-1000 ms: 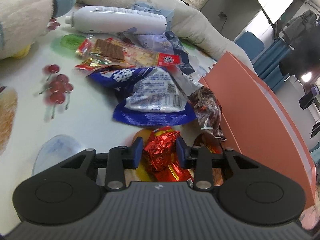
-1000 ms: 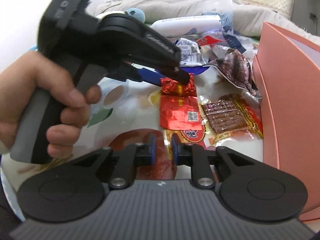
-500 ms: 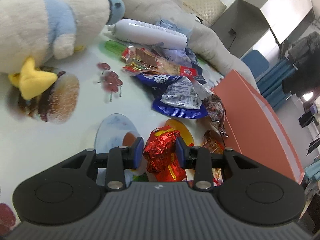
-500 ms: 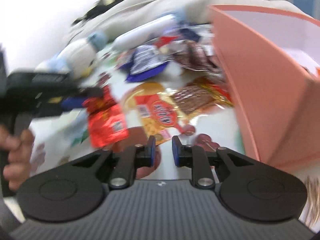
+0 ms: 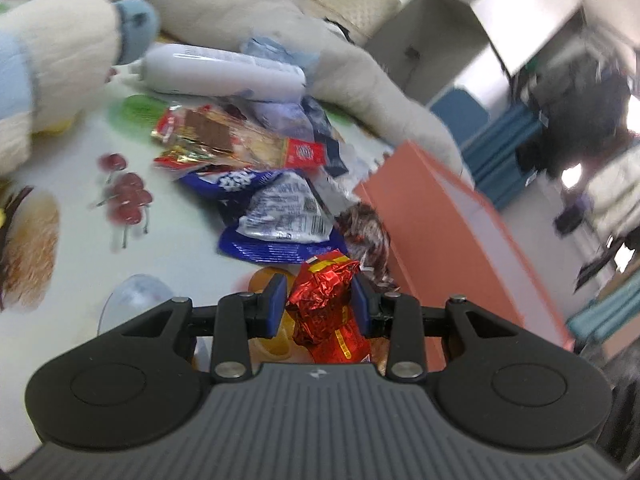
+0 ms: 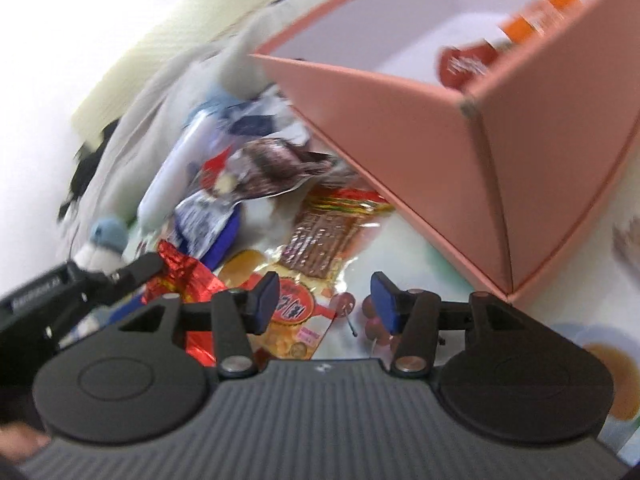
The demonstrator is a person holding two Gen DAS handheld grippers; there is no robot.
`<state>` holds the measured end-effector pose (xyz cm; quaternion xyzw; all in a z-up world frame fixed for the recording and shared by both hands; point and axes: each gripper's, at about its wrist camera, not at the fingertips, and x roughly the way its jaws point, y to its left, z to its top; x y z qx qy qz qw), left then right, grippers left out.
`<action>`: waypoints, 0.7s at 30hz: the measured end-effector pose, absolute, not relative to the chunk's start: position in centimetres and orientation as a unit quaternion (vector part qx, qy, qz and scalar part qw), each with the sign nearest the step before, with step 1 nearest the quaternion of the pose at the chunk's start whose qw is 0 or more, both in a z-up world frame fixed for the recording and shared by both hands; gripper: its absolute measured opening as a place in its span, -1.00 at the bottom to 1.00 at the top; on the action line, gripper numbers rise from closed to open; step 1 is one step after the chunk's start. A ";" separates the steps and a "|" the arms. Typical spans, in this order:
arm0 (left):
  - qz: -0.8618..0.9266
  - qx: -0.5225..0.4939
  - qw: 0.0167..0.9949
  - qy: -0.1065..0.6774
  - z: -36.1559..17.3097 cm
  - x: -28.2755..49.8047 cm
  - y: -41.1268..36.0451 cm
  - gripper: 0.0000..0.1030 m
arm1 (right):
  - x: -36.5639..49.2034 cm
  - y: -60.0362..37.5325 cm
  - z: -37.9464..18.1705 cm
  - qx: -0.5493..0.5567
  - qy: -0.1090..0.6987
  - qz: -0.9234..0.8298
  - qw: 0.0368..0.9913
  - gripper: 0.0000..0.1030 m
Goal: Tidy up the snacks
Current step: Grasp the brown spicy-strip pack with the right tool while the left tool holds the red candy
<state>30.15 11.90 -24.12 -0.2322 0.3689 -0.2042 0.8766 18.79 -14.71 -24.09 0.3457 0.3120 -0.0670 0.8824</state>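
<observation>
Box (image 6: 400,128) contents only in right view.

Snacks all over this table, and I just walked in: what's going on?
A person is sorting snacks into the pink box with a handheld tool in each hand. The left tool is shut on a crumpled red foil packet, lifted off the table. The right tool holds nothing; its jaws are opening above the orange cracker packet. The blue bag, the brown wafer packet and others lie loose.
</observation>
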 end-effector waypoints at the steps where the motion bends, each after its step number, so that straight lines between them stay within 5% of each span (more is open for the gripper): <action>1: -0.203 -0.223 0.876 0.375 -24.4 30.4 11.6 -0.22 | 18.9 -14.8 -24.1 0.355 0.308 -0.073 0.880 0.01; 21: -0.182 -0.174 0.873 0.418 -27.1 31.7 10.0 -0.22 | 20.2 -15.9 -25.7 0.491 0.284 -0.067 0.821 0.02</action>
